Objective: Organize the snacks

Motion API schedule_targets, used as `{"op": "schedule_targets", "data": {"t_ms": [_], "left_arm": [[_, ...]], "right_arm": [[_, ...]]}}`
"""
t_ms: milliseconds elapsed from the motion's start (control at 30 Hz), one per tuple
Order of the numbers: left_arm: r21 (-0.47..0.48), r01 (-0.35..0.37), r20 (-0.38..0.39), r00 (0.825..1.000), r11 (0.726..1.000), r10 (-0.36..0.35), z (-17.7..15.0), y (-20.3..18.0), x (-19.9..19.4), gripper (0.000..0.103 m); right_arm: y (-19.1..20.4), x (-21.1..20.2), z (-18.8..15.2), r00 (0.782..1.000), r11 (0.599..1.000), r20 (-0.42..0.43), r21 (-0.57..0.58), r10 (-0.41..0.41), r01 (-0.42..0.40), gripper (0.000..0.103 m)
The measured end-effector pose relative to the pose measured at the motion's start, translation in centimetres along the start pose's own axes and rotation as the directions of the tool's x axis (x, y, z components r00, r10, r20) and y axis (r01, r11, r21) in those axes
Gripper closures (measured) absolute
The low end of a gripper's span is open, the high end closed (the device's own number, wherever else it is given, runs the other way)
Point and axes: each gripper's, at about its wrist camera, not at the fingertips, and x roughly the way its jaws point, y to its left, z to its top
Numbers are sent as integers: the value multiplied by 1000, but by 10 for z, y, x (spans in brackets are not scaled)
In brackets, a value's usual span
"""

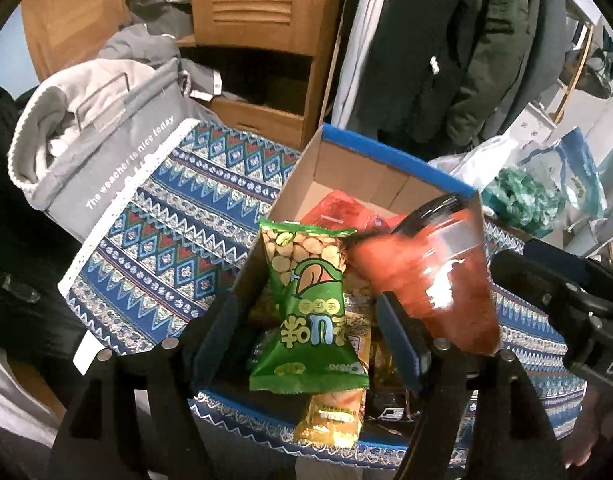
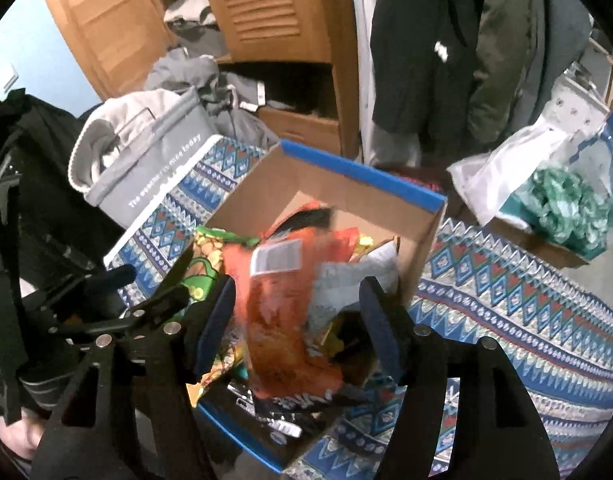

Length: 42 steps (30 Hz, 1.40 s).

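A cardboard box with a blue rim (image 1: 386, 152) (image 2: 362, 172) sits on a patterned cloth and holds several snack packs. A green bean-snack pack (image 1: 310, 312) lies between the fingers of my open left gripper (image 1: 310, 340), untouched by them; its edge shows in the right wrist view (image 2: 204, 256). An orange-red snack bag (image 2: 282, 320) (image 1: 430, 280), blurred by motion, hangs between the wide-open fingers of my right gripper (image 2: 298, 320) above the box, loose. A yellow pack (image 1: 334, 416) lies at the box's near edge.
A grey fabric bin (image 1: 102, 164) (image 2: 146, 164) full of clothes stands left of the box. Plastic bags with green contents (image 1: 522, 196) (image 2: 566, 204) lie to the right. A wooden cabinet (image 1: 258, 8) and hanging coats (image 1: 446, 40) stand behind.
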Motion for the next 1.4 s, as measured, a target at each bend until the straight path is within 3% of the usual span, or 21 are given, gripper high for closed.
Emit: {"op": "schedule_targets", "data": {"t_ms": [133,433,600,1033,1400], "left_arm": [[-11,14,36,999,1000,-14,1,0,-18,25],[31,34,80,996,999,-36,-3,-14,-48,24],[51,6,121,993,999,-12,-6,-19,-61,21],[63,12,159,987,998,-22,-10,-30,-85,15],[74,3,137,990,997,-13,-13,-37,-84,15]], "right_arm": [[1,-15,-1,999,1000,31,-11,-19,20,33],[-2,-38,-6,997,1000,71,-8,-15,15,32],[-7,-52,-10,996,1000,92,-6,-23,23,28],[-19,-76,-23,993,1000,116,23,9,-12,26],[-25,-81,-27,993,999,120,34,9,-14,26]]}}
